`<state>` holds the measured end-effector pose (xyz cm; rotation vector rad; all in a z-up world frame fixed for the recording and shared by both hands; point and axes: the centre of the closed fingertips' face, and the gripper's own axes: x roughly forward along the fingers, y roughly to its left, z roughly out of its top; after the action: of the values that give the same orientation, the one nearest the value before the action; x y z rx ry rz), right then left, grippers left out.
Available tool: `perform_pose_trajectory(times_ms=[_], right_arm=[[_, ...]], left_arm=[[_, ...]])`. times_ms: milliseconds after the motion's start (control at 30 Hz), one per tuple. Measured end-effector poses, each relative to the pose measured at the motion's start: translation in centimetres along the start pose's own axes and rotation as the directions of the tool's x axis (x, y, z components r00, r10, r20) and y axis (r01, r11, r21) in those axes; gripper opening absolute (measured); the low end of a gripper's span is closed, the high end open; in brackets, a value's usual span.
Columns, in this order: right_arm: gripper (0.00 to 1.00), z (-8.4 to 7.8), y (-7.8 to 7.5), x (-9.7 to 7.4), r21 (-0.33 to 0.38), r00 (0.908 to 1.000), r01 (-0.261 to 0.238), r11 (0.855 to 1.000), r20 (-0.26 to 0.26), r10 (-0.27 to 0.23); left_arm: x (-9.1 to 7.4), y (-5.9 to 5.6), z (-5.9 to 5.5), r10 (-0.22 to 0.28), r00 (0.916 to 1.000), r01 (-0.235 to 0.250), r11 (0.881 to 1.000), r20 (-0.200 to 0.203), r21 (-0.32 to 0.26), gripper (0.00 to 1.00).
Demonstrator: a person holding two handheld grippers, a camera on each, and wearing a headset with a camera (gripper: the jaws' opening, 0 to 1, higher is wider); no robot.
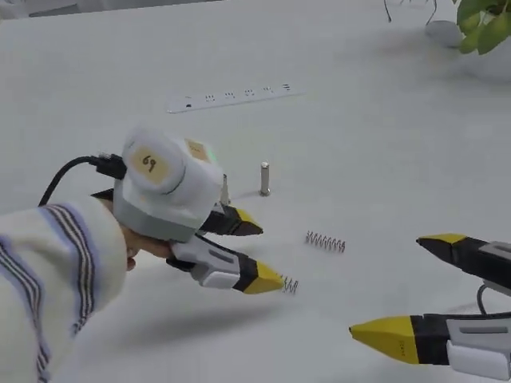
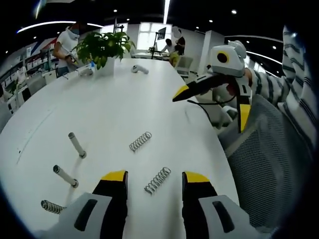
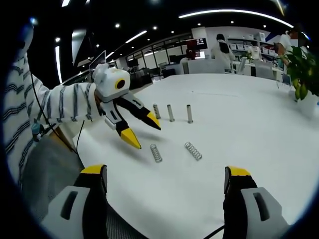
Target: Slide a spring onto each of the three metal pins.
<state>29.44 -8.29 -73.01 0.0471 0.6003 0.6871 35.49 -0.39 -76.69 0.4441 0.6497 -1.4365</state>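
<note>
on table [image 3: 259, 129], three pins [image 3: 189, 113] (three springs [image 3: 193, 150])

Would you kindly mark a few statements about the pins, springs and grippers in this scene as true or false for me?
1. Of the three pins, the end pin already wears a spring. True.
2. The left gripper is clamped on a spring. False: its jaws stand open, and the nearest loose spring lies on the table by one tip.
3. Two loose springs lie on the table. True: the second loose spring lies a little further on.
4. The right gripper is shut. False: its jaws are wide open and hold nothing.
5. A power strip lies on the table beyond the pins. True.
</note>
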Motion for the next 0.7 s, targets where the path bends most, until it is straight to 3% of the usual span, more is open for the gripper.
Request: perform_pose_trajectory(times_ms=[67, 367, 700], right_arm=[[0.98, -0.1, 0.0, 0.0, 0.003, 1.0000, 0.002, 1.000, -0.003, -0.002], [0.97, -0.4, -0.1, 0.2, 0.012, 0.9999, 0.001, 1.000, -0.015, 0.000], [0.97, -0.9, 0.0, 0.3, 0.023, 0.9995, -0.005, 1.000, -0.033, 0.005]], left_arm=[[0.3, -0.2, -0.8, -0.014, 0.9989, 0.016, 0.999, -0.045, 0.036, 0.32], [1.5, -0.1, -2.5, -0.037, 0.9938, 0.043, 0.998, -0.105, 0.056, 0.26], [2.1, 0.1, -2.9, -0.041, 0.9928, 0.046, 0.998, -0.112, 0.044, 0.22]])
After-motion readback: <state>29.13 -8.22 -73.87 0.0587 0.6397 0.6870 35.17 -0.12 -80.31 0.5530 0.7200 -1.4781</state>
